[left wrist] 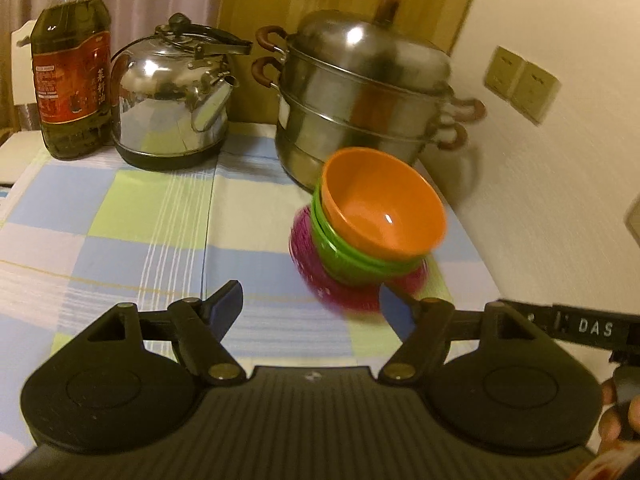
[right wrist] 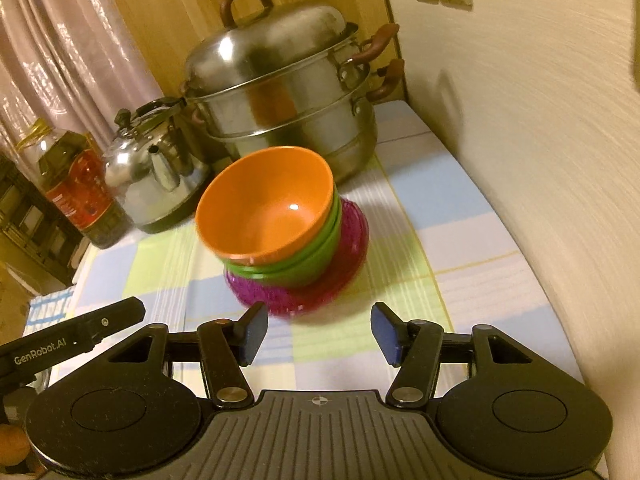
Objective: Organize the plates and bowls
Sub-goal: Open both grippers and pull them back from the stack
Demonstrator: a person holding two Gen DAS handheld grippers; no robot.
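Note:
An orange bowl (left wrist: 380,208) (right wrist: 268,208) sits nested on top of green bowls (left wrist: 352,256) (right wrist: 316,256), and the stack rests on a magenta plate (left wrist: 336,280) (right wrist: 316,288) on the checked tablecloth. My left gripper (left wrist: 314,312) stands open, short of the stack, which lies ahead and to its right; nothing is between its fingers. My right gripper (right wrist: 318,330) is open too, just in front of the plate's near rim, with nothing held. Part of the other gripper (right wrist: 76,340) shows at the lower left of the right wrist view.
A steel steamer pot (left wrist: 360,96) (right wrist: 276,100) stands right behind the stack. A steel kettle (left wrist: 172,96) (right wrist: 156,168) and an oil bottle (left wrist: 72,72) (right wrist: 76,188) stand to its left. A cream wall (right wrist: 540,160) with switch plates (left wrist: 520,82) bounds the right side.

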